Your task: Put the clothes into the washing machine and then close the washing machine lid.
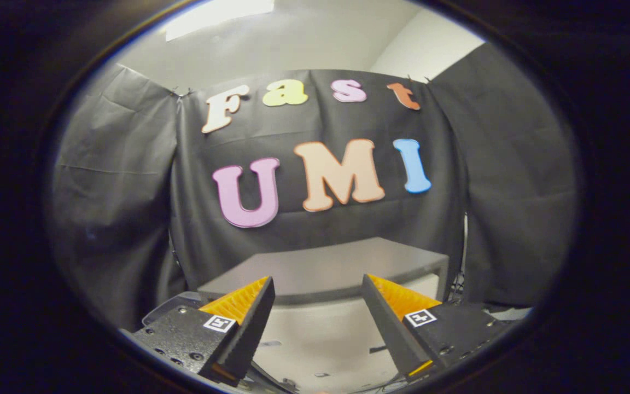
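Claw (318, 306) held level, fingers spread apart and gripping nothing, facing the black cloth wall (315, 219). Just ahead and beyond the fingertips stands a pale boxy unit with a flat grey top (337, 268), probably the washing machine with its lid down; this cannot be confirmed. No clothes lie between or ahead of the fingers. Judged: the claw must first turn toward the clothes, wherever they lie.

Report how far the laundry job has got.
Done: nothing visible confirms it; I can't tell whether the washer, just beyond the jaws, has its lid shut. In hand: nothing; the gripper is open with an empty gap. Left: can't tell; no clothes are visible to load.
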{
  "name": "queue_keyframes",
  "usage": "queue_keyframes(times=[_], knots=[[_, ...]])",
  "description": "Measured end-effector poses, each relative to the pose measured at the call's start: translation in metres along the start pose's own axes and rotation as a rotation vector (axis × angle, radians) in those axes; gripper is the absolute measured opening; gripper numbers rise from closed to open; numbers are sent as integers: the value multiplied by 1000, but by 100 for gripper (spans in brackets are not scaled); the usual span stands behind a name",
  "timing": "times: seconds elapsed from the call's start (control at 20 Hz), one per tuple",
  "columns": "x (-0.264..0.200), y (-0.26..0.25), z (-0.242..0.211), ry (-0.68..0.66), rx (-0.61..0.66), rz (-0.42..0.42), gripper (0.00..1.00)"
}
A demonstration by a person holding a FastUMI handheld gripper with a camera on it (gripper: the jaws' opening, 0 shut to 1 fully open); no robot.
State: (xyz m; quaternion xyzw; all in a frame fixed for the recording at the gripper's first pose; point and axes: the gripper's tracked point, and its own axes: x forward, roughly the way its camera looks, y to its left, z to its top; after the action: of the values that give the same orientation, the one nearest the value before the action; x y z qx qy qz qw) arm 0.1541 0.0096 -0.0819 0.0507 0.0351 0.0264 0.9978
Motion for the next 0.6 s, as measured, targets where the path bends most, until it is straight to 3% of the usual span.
queue_keyframes(times=[0.2, 0.6], knots=[[-18, -24, -18, -32, 24, -20, 97], [-51, -19, -63, -60, -41, 3, 97]])
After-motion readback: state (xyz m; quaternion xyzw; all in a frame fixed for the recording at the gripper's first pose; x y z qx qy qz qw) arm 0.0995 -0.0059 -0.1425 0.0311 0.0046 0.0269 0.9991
